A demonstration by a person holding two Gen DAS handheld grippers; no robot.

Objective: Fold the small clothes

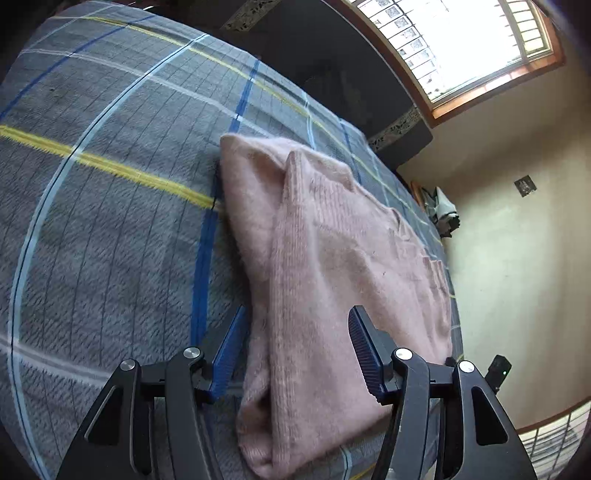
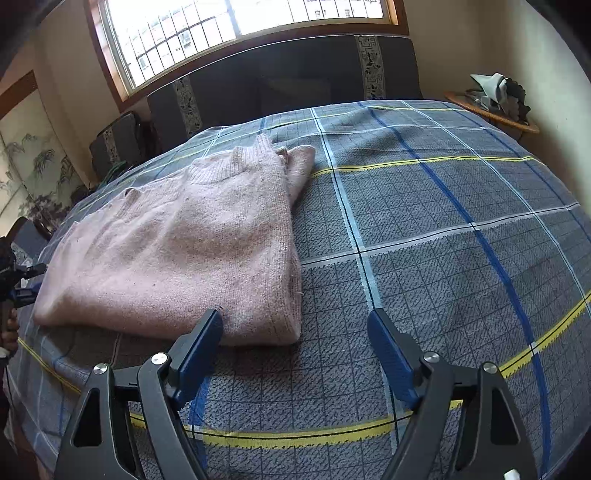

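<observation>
A pink knitted sweater [image 1: 332, 258] lies folded on the grey plaid bedspread [image 1: 103, 206]. My left gripper [image 1: 295, 332] is open, its jaws straddling the near end of the sweater without closing on it. In the right wrist view the sweater [image 2: 177, 251] lies left of centre, collar toward the headboard. My right gripper [image 2: 295, 328] is open and empty, hovering just above the bedspread [image 2: 443, 258] at the sweater's near right corner. The left gripper [image 2: 18, 284] shows at the far left edge of that view.
A dark headboard [image 2: 280, 81] stands under a bright window [image 2: 240, 22]. A wooden side table [image 2: 491, 110] with grey items sits at the bed's far right corner. A painted screen [image 2: 33, 166] stands at the left.
</observation>
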